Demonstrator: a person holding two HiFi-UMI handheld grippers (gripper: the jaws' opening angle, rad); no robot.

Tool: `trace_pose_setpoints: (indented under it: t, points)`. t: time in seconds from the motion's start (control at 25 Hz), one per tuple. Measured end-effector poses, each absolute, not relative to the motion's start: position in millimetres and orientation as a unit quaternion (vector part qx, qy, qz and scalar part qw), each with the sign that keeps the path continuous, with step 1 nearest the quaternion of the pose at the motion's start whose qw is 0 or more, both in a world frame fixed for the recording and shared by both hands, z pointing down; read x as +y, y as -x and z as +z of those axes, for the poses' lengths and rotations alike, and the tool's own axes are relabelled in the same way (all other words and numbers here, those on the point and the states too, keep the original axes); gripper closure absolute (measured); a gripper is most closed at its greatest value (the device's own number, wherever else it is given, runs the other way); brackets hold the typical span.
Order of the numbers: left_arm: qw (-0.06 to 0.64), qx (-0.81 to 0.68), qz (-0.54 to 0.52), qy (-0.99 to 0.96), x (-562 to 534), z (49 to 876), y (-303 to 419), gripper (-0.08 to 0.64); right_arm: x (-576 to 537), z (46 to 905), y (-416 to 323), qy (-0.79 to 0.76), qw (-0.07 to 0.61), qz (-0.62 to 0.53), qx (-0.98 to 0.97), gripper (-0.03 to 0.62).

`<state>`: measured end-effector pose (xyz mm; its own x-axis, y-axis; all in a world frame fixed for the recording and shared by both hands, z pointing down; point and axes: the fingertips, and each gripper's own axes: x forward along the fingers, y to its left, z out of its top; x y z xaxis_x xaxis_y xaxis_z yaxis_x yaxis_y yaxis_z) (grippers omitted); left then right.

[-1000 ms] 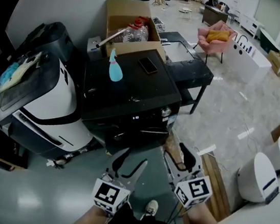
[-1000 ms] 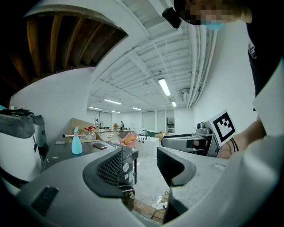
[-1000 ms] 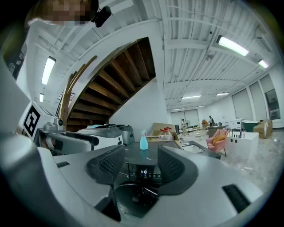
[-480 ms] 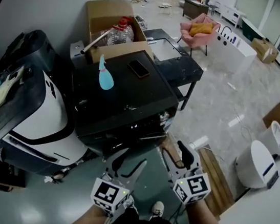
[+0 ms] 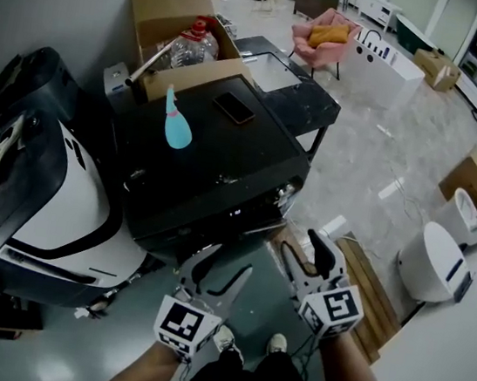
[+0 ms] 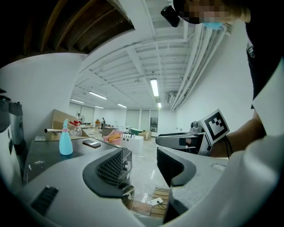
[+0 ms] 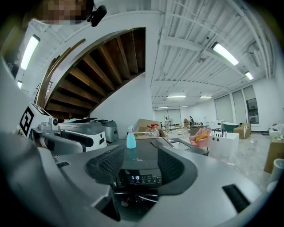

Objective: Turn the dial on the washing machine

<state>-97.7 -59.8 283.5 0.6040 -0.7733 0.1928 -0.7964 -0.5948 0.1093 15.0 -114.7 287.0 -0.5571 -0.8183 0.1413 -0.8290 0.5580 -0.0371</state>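
Observation:
The black washing machine [image 5: 225, 161] stands in front of me, its lit control panel [image 7: 136, 178] facing my grippers. Its small silver dial [image 6: 128, 165] sits at the front right corner, also visible in the head view [image 5: 285, 193]. My left gripper [image 5: 220, 272] hovers low before the machine's front, open and empty; in its own view [image 6: 144, 170] the dial lies just left of the gap. My right gripper [image 5: 307, 255] is beside it on the right, open and empty, and frames the panel [image 7: 138, 170] from a short way off. Neither touches the machine.
A blue spray bottle [image 5: 176, 124] and a phone [image 5: 233, 107] lie on the machine's top. A white-and-black appliance [image 5: 53, 194] stands at the left, a cardboard box with bottles [image 5: 178, 23] behind. A wooden pallet [image 5: 366, 287] lies on the floor at right.
Both grippers have moved forward toward the machine's front, and the machine sits larger and nearer in the head view. The jaws look unchanged.

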Motion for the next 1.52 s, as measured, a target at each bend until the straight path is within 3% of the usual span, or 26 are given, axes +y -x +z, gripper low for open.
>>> trace_pose_setpoints:
  t: [0.72,1.2,1.52]
  points:
    - [0.092,-0.458,0.092,-0.88,-113,334,63,0.336,-196,352,-33,-0.434,0.083,0.047,-0.896,0.35]
    - [0.139,-0.475,0.114,-0.861,-148,409,13,0.336,-270,445,-67,-0.408,0.106,0.086,-0.903,0.343]
    - [0.159,-0.494,0.117,-0.847,-166,449,1,0.336,-301,502,-62,-0.385,0.165,0.049,-0.907,0.316]
